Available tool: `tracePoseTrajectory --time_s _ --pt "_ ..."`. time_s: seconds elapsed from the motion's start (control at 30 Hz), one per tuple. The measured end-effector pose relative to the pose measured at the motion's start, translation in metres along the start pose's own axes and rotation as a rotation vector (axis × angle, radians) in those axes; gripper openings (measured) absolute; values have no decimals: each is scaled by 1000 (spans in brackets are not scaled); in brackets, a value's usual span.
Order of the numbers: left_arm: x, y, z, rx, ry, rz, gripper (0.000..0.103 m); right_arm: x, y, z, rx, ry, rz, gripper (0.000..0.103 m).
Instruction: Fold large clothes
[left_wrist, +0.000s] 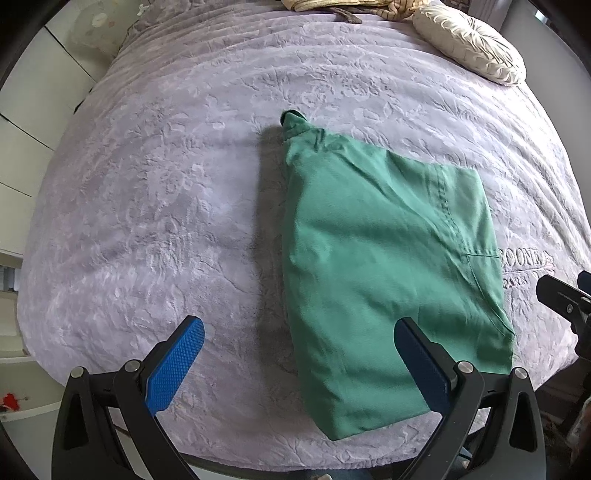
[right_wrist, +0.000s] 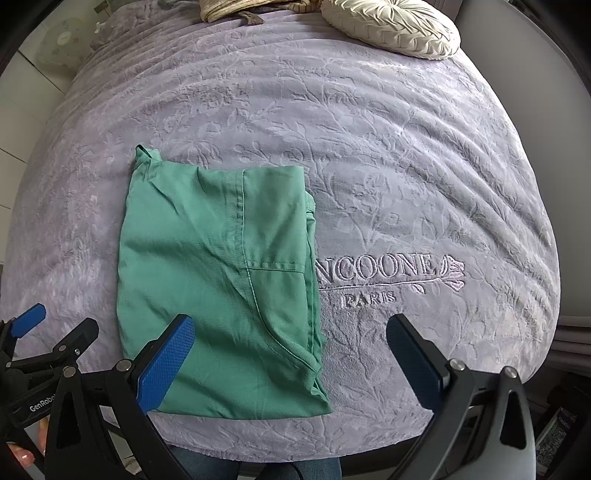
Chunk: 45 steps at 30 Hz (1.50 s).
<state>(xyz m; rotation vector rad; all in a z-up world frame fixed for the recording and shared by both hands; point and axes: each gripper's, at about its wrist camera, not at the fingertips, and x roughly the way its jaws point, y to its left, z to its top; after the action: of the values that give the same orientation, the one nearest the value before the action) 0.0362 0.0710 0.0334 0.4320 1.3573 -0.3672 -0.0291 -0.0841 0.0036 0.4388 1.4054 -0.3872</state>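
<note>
1. Purple bedspread: embossed lettering "NCOONE" with "PARIS" beneath, a floral sprig at the right end; the start of the word is covered by the green folded garment.
2. Left wrist view: same lettering, only "OONE" and "PAR" legible.
3. Left gripper body: white "GenRobo", cut off.

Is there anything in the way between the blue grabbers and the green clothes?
Nothing visible is. The green garment lies folded on the purple bedspread, right in front of both open grippers, the left gripper and the right gripper. The round cushion sits far off at the bed's other end.
</note>
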Motion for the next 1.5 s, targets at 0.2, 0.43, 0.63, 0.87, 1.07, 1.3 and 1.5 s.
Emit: tracePoseTrajectory --time_s 0.2,0.43,0.63,0.87,1.07,1.3,1.5 --pt "2 4 0 -30 18 -27 103 0 0 0 -2 2 0 103" --pt "3 5 -2 -26 17 -16 103 0 1 -1 0 3 -1 103" --pt "3 5 -2 -26 14 5 103 -1 2 -2 -3 2 0 103" --pt "3 6 -3 -26 18 7 103 -1 2 -1 -3 3 -1 103" --pt "3 6 -3 -27 17 8 103 -1 3 -1 -3 2 -1 103" --pt "4 6 -3 -24 17 7 103 -1 3 -2 -1 3 -1 103" --pt "4 6 -3 -25 18 8 103 -1 5 -2 -7 5 0 103"
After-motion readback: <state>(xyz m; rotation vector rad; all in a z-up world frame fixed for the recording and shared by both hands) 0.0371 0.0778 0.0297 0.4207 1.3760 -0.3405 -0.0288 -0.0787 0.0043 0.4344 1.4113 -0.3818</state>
